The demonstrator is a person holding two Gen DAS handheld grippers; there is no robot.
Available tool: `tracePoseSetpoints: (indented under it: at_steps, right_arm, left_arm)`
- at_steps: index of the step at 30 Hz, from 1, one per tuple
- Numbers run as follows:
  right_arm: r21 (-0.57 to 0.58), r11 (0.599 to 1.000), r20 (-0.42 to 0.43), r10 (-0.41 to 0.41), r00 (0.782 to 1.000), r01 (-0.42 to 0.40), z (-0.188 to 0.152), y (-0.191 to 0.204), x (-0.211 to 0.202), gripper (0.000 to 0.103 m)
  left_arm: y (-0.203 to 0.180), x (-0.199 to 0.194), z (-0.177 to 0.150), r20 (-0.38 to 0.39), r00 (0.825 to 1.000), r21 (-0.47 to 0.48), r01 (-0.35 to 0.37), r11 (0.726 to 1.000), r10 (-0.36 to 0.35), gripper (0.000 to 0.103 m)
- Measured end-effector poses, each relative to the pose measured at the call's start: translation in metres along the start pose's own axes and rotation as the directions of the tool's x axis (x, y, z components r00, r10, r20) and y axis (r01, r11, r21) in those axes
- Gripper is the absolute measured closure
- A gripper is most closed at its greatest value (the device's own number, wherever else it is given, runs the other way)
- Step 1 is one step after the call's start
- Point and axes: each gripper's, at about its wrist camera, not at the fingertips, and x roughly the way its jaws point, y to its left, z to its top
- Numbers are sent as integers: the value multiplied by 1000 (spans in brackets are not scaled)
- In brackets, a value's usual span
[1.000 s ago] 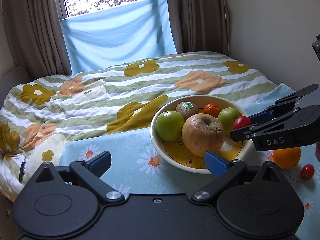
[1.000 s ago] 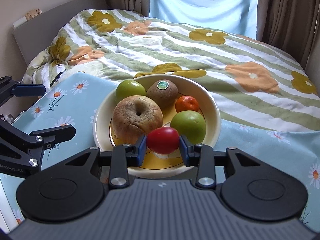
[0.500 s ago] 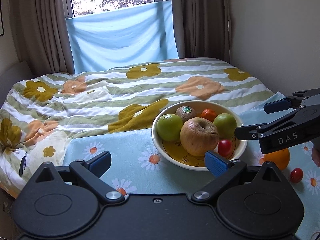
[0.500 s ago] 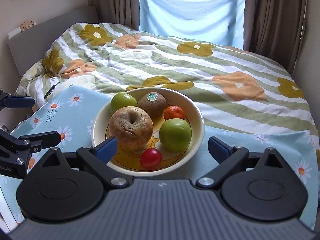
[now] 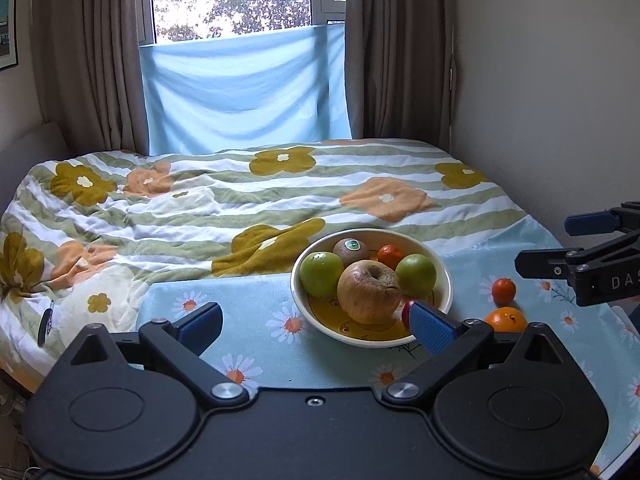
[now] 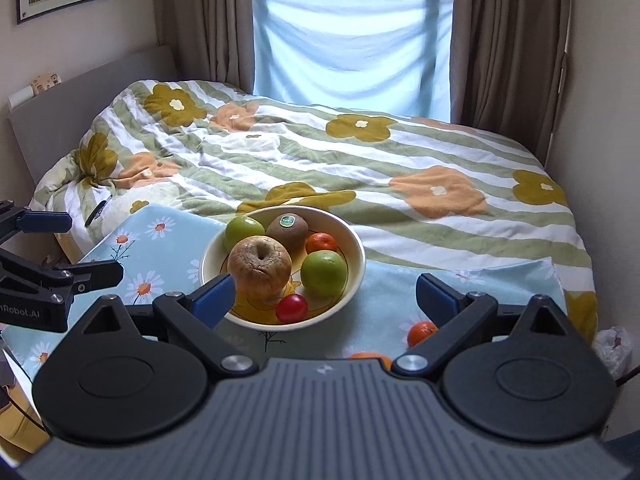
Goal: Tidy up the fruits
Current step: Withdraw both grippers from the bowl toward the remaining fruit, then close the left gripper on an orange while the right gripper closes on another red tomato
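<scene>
My right gripper [image 6: 322, 294] has its jaws spread as wide as they go with nothing between them – they've just opened, and the red tomato [image 6: 291, 308] sits loose in the bowl [image 6: 356, 276] at about 6 o'clock on its floor, just in front of the wrinkled apple [image 6: 259, 267]. My left gripper [image 5: 316, 322] is spread wide too, empty, its right-hand pad covering part of that tomato from its own camera. So I'd call this the gap between drops – one fruit delivered, next pick not started. What's left out on the daisy cloth [image 5: 264, 312]: a small tangerine [image 5: 503, 290] at roughly 3 o'clock from the bowl and a bigger orange [image 5: 505, 320] around 4 o'clock, close to each other but apart. The next move probably means swinging the right gripper down and to the right over one of them. The bowl's getting crowded; free floor is mostly at its near right. Plenty of open cloth around the bowl, but the cloth's right edge runs close to the wall, so round fruit could roll off there.
</scene>
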Motion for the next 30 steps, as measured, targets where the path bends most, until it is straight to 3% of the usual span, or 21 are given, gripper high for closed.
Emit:
tracePoseSetpoints:
  at_steps: [6, 13, 26, 30]
  right_arm:
    - [24, 999, -8, -48, 999, 48, -21, -10, -31, 0]
    - [23, 999, -50, -33, 998, 34, -57, -34, -41, 0]
    - [-2, 999, -136, 47, 990, -47, -120, -70, -1, 0]
    - [15, 999, -150, 51, 987, -49, -130, -70, 16, 5]
  left_arm:
    - [-13, -21, -6, 27, 999, -4, 24, 1000, -24, 2]
    - [-42, -23, -27, -17, 1000, -6, 0, 1000, 0, 2]
    - [-86, 30, -76, -106, 994, -40, -40, 998, 36, 3]
    - [-90, 46, -84, -113, 992, -41, -55, 998, 50, 4]
